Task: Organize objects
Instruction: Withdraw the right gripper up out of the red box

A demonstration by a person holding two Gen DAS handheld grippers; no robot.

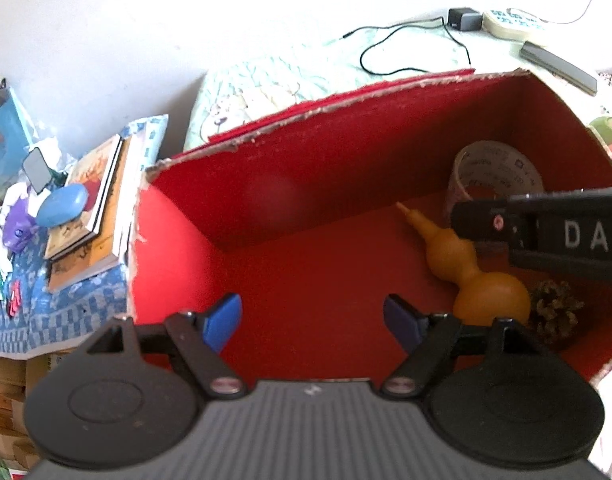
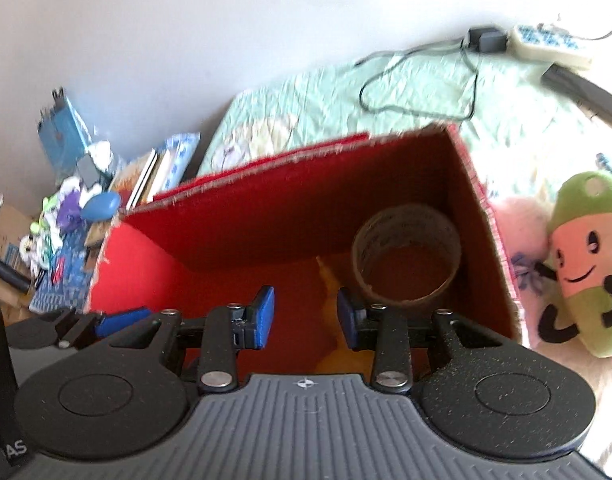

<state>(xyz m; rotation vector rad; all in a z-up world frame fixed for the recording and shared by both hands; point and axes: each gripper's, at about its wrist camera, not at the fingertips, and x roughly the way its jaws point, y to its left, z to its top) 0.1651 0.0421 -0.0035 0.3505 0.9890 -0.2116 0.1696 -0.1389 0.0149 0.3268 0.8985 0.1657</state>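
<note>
An open red box [image 1: 266,184] [image 2: 234,216] sits on the bed. Inside lie an orange gourd [image 1: 465,264] [image 2: 329,280], a roll of printed tape [image 1: 495,172] [image 2: 405,256] in the far right corner, and a pine cone [image 1: 555,312]. My left gripper [image 1: 313,322] hangs open over the box's left half with nothing between its blue pads. My right gripper [image 2: 306,316] is open above the gourd, holding nothing. Its black body [image 1: 545,232] crosses the left wrist view in front of the tape.
A green plush toy [image 2: 585,264] lies right of the box on the quilt [image 2: 425,80]. Behind are a black charger with cable [image 1: 405,52], a power strip [image 1: 509,22] and a dark bar [image 1: 557,66]. Stacked books [image 1: 94,200] and a blue case [image 1: 62,205] are at left.
</note>
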